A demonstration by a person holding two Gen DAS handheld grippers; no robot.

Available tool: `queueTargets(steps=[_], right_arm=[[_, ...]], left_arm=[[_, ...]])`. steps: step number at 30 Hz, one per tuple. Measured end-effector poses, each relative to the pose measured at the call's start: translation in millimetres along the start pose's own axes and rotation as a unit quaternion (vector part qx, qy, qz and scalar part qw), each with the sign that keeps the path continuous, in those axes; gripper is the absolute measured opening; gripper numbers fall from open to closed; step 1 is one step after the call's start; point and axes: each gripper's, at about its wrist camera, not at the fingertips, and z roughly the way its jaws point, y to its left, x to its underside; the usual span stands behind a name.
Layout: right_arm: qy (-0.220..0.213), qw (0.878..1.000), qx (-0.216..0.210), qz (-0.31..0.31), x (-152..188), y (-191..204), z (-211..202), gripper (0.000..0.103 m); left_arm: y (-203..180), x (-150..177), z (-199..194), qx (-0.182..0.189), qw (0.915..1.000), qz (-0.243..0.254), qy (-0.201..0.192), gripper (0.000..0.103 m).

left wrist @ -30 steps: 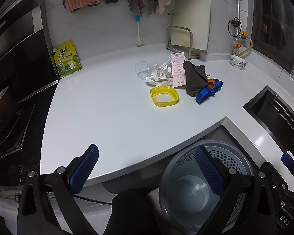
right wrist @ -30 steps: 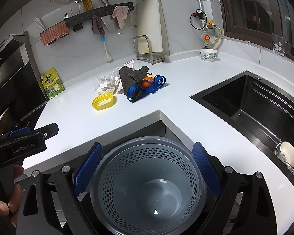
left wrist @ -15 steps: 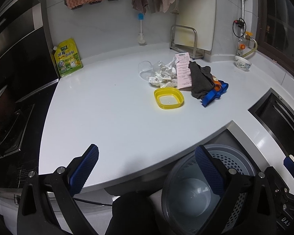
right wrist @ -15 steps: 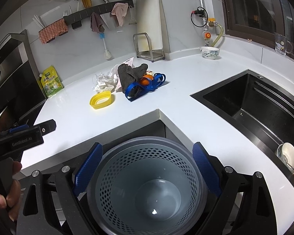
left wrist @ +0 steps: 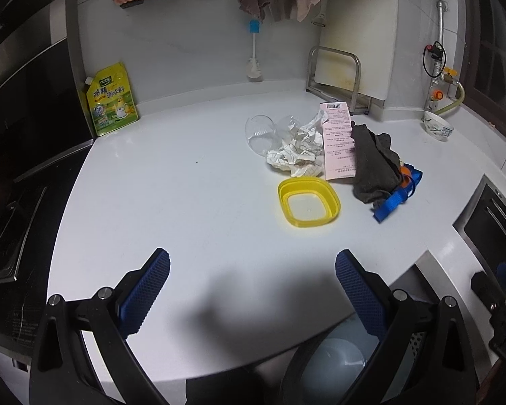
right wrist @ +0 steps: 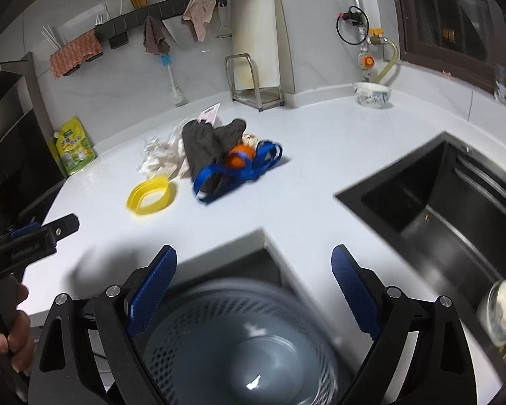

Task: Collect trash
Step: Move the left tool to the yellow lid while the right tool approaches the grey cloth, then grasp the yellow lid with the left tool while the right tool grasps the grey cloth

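Observation:
A pile of trash lies on the white counter [left wrist: 185,202]: crumpled paper [left wrist: 297,152], a clear plastic cup [left wrist: 259,131], a pink slip [left wrist: 337,141], a dark cloth [left wrist: 371,165], a blue strap [left wrist: 394,199] and an orange item [right wrist: 239,157]. A yellow lid [left wrist: 308,200] lies in front of the pile. A grey perforated bin [right wrist: 239,344] stands below the counter edge. My left gripper [left wrist: 253,290] is open and empty above the counter's near edge. My right gripper [right wrist: 253,290] is open and empty above the bin.
A black sink [right wrist: 438,202] is set in the counter at the right. A yellow pouch [left wrist: 111,101] leans at the back left beside a black stove [left wrist: 10,202]. A cutting board rack [left wrist: 337,77] and a small bowl [left wrist: 437,130] stand at the back.
Both grippers have moved forward toward the counter. The trash pile looks nearer, and the bin has slid lower in both views. Both stay open.

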Motion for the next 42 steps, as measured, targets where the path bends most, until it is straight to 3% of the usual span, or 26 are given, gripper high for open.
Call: queueTargets(steps=[8, 19, 34, 37, 39, 42], right_arm=[[0.004, 1.000, -0.005, -0.020, -27.6, -3.2, 33.2, 0.089], [0.000, 1.000, -0.010, -0.013, -36.2, -19.1, 49.4, 0.089], [-0.004, 1.000, -0.017, 0.009, -36.4, -37.3, 56.1, 0.089], [-0.003, 1.000, -0.016, 0.012, -36.7, -38.8, 57.4, 0.089], [-0.003, 1.000, -0.016, 0.012, -36.6, -38.7, 58.4, 0.089], [-0.001, 1.000, -0.015, 0.008, -37.2, -35.4, 60.0, 0.089]], left_arm=[[-21.2, -15.1, 43.8, 0.003, 0.9997, 0.001, 0.022, 0.097], [-44.0, -27.1, 94.7, 0.017, 0.9983, -0.023, 0.051, 0.097], [-54.2, -39.0, 140.6, -0.023, 0.9953, -0.032, 0.088, 0.097], [-54.1, -38.8, 139.3, -0.016, 0.9958, -0.030, 0.085, 0.093], [-54.4, -38.3, 134.8, -0.014, 0.9967, -0.024, 0.076, 0.076], [-50.9, -38.1, 130.6, -0.003, 0.9966, -0.024, 0.078, 0.070]])
